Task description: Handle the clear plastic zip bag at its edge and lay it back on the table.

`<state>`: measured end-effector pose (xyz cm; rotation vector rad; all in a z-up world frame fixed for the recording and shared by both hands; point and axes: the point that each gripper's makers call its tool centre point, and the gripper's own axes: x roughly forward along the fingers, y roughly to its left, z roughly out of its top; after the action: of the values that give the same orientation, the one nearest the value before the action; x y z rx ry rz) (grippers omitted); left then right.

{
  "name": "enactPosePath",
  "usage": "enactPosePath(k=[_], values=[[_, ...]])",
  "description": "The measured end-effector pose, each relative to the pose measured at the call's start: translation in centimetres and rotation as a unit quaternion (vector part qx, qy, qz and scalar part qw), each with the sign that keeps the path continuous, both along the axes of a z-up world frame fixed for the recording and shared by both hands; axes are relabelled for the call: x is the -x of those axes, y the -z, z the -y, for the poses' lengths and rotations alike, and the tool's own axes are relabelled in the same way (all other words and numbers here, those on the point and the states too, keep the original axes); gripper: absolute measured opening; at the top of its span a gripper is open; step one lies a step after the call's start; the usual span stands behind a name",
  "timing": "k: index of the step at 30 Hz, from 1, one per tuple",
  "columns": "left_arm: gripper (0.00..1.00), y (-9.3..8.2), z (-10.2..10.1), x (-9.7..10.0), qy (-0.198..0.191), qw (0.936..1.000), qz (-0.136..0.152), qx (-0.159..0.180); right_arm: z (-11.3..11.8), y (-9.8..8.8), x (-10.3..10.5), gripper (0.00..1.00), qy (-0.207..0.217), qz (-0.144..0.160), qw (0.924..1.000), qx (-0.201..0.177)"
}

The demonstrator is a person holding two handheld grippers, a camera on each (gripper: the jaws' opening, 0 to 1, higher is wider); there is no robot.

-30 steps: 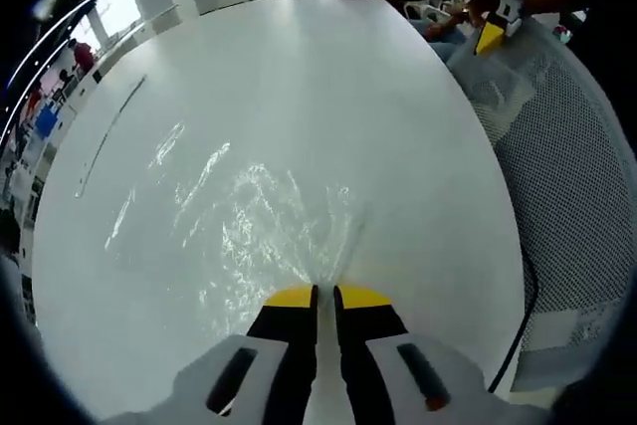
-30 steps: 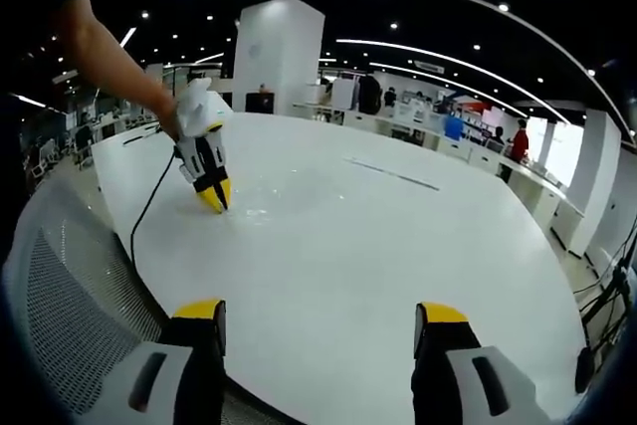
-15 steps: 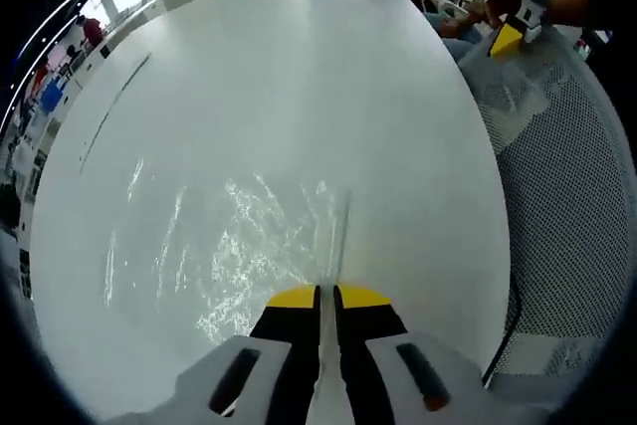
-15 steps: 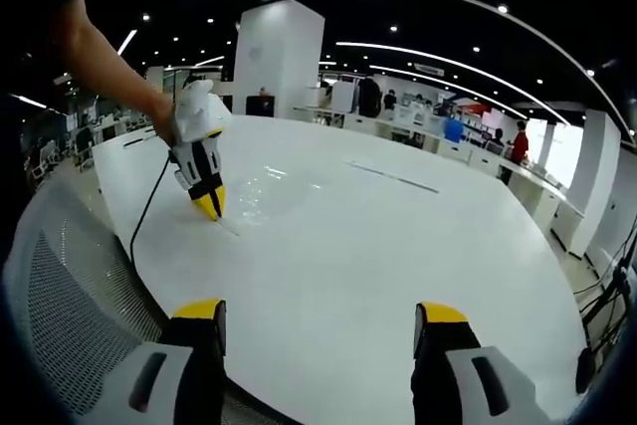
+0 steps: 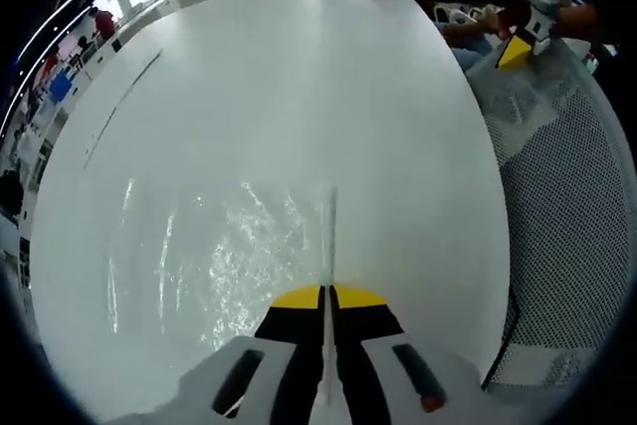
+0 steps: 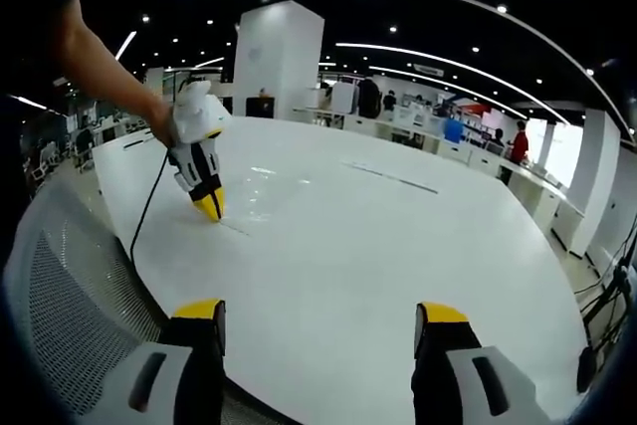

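Yellow-tipped fingers [image 5: 302, 298] of the left gripper [image 5: 323, 298] are pressed together on the near edge of the clear plastic zip bag [image 5: 234, 256], whose thin edge strip runs straight out from between the tips. From there the bag spreads away and to the left in the left gripper view, wrinkled and glinting, low over the white surface [image 5: 299, 87]; whether it lies fully flat cannot be told. In the right gripper view the left gripper [image 6: 208, 208] points down at the surface with a hand [image 6: 164, 121] on it, and the bag [image 6: 261, 191] shows as a faint sheen beside its tips. A black cable [image 6: 147, 208] trails from that gripper over the surface's edge. The right gripper [image 6: 319, 314] has its fingers [image 6: 202, 312] wide apart with nothing between them, held above the near rim of the surface. A grey mesh chair back [image 5: 567, 196] stands beside the surface.
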<state>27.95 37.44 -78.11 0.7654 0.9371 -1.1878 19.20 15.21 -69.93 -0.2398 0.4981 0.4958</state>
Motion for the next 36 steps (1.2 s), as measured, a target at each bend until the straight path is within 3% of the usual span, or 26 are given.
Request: enactPosePath(k=[2, 6, 13, 16, 28, 36], values=[[0.0, -0.1, 0.0, 0.2, 0.005, 1.0, 0.0, 0.002, 0.0, 0.0, 0.0, 0.77, 0.0, 0.0, 1.0, -0.001], [0.11, -1.1, 0.8, 1.1, 0.009, 0.9998, -0.002, 0.02, -0.1, 0.0, 0.0, 0.77, -0.003, -0.001, 1.0, -0.001], [0.19, -3.0, 1.3, 1.4, 0.026, 0.9986, 0.023, 0.04, -0.1, 0.1, 0.1, 0.77, -0.003, -0.003, 1.0, 0.0], [0.22, -3.4, 0.9, 1.1, 0.04, 0.9974, 0.046, 0.039, -0.1, 0.1, 0.1, 0.77, -0.004, -0.005, 1.0, 0.0], [0.26, -4.2, -2.5, 0.7, 0.022, 0.997, 0.065, 0.035, -0.3, 0.2, 0.2, 0.77, -0.008, -0.009, 0.9999, 0.0], [0.25, -3.3, -5.3, 1.1, 0.007, 0.9978, 0.063, 0.017, -0.1, 0.6, 0.2, 0.77, -0.012, -0.011, 0.9999, 0.002]])
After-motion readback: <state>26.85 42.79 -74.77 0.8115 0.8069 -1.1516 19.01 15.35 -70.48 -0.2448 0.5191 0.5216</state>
